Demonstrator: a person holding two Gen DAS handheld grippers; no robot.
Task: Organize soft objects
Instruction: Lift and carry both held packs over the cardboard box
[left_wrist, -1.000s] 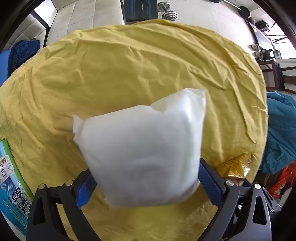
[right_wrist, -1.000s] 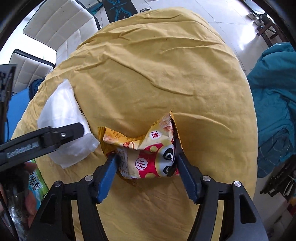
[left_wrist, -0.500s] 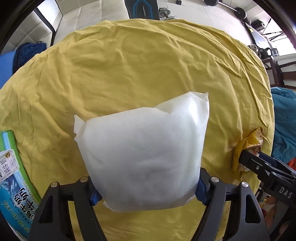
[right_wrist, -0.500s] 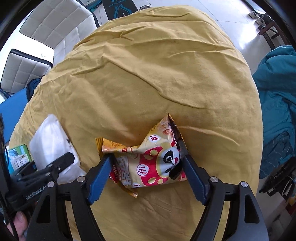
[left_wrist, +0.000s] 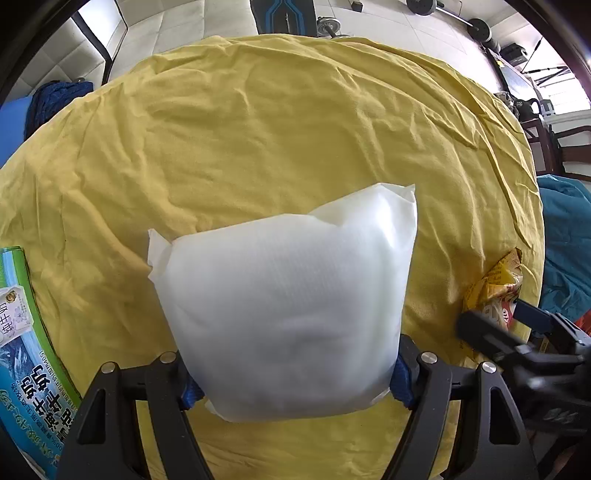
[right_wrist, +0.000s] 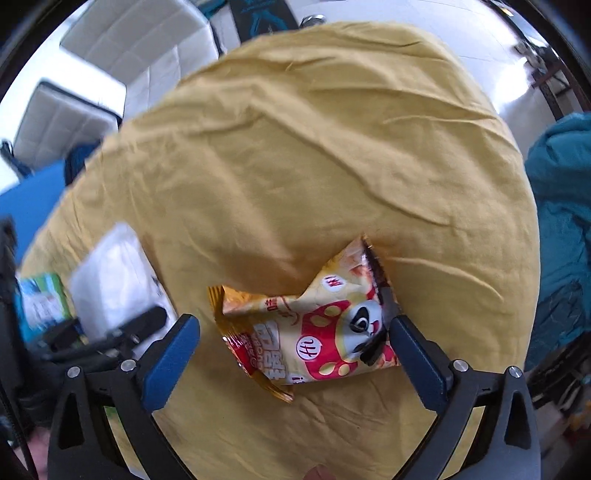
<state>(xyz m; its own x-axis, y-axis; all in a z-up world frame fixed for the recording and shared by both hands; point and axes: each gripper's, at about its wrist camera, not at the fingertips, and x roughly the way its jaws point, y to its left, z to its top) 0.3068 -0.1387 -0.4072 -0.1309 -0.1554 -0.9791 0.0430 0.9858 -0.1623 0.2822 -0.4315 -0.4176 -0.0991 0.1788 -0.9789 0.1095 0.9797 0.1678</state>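
Right wrist: right tongs (right_wrist: 295, 354) opened, snack bag (right_wrist: 314, 328) released

Bright daylight; fisheye warp; right view motion-blurred.

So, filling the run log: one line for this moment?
left tongs: shut on puffy white plastic pouch | right tongs: open around panda-print snack packet | surface: yellow cloth

Both grippers are matte black frames with triangular cut-outs and round silver screw heads near the finger bases. The right gripper (right_wrist: 294, 360) has flat blue pads (right_wrist: 170, 363) lining its inner faces; the left gripper (left_wrist: 295, 387) shows blue padding too.
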